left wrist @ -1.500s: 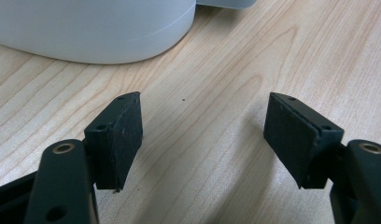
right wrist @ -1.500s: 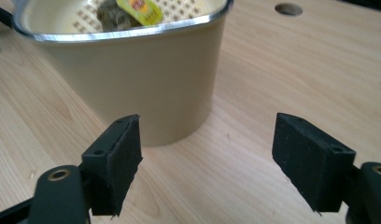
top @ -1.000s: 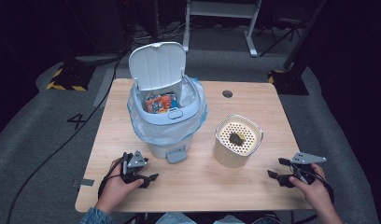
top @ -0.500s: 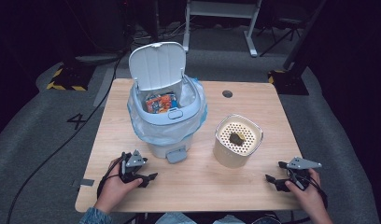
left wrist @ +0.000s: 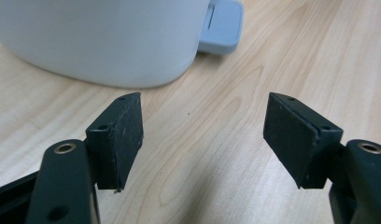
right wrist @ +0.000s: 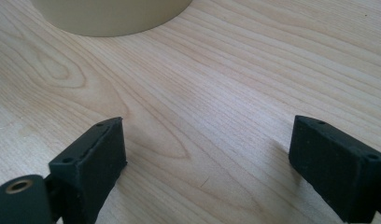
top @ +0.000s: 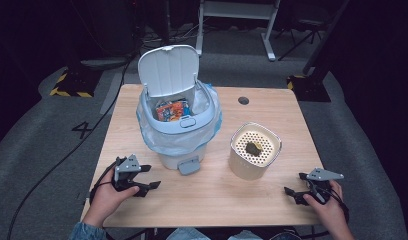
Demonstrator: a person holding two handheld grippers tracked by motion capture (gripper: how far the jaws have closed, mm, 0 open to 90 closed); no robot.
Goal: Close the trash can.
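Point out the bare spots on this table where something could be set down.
Bare: the table's far right corner behind the strainer cup, and the front strip between both grippers. Crowded: around the bin, and the narrow gap between bin and cup.

Bin [left wrist: 100, 42] top cut off, beige container [right wrist: 109, 16] barely shown (base only), dark lump [top: 252, 148] unidentifiable

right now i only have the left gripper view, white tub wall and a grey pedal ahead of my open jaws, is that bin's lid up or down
Observer: Up. The bin has its lid standing open, hinged at the far side.
Operator: anything in it
Observer: Orange and blue wrappers lie inside, and a liner bag is folded over the rim.
Operator: what's to its right
Observer: A cream canister with a perforated top and a dark lump on it.
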